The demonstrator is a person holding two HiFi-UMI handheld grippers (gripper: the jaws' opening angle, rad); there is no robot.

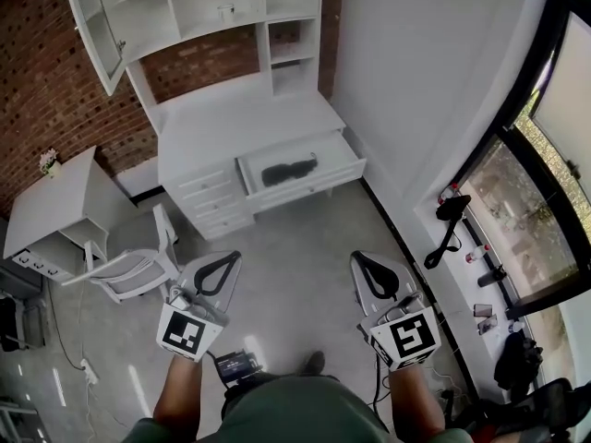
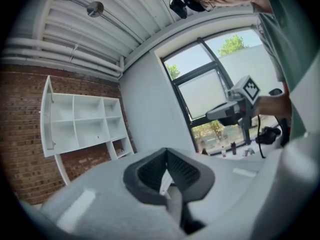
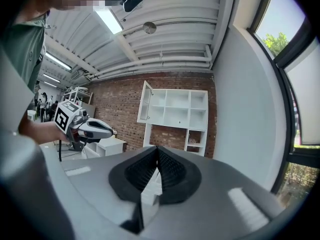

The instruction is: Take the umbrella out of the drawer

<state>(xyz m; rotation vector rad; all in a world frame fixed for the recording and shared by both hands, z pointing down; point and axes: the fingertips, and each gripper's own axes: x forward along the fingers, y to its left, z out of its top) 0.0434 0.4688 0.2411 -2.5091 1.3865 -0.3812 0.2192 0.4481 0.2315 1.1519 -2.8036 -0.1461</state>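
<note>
The left tool (image 1: 224, 264) and the right tool (image 1: 367, 268) are both pressed together with nothing between their jaws. The left gripper view and the right gripper view each show the ribbed pads meeting along one line. The person holds them out in front at about the same height, side by side and well apart. Both point roughly level toward the far corner of the room.

The umbrella (image 1: 288, 169) is a dark, folded one. It lies lengthwise in the drawer (image 1: 343, 179), which is already pulled out, so it is open to a reach from above. Neither tool is near it, and a stretch of floor lies between them. The jaws look closed simply because there is nothing to hold yet. They would have to spread before either could take the umbrella, and since the umbrella lies flat in the drawer, a grip across its narrow body seems the likely one.

The drawer belongs to a white table (image 1: 231, 118) with a stack of smaller drawers to its left and white shelves (image 1: 222, 7) rising above it. A white chair (image 1: 129, 268) stands away from the table on the pale, glossy floor (image 1: 295, 238). Behind is a brick wall (image 1: 46, 90), and a dark-framed window (image 1: 545, 155) runs along the right side.
</note>
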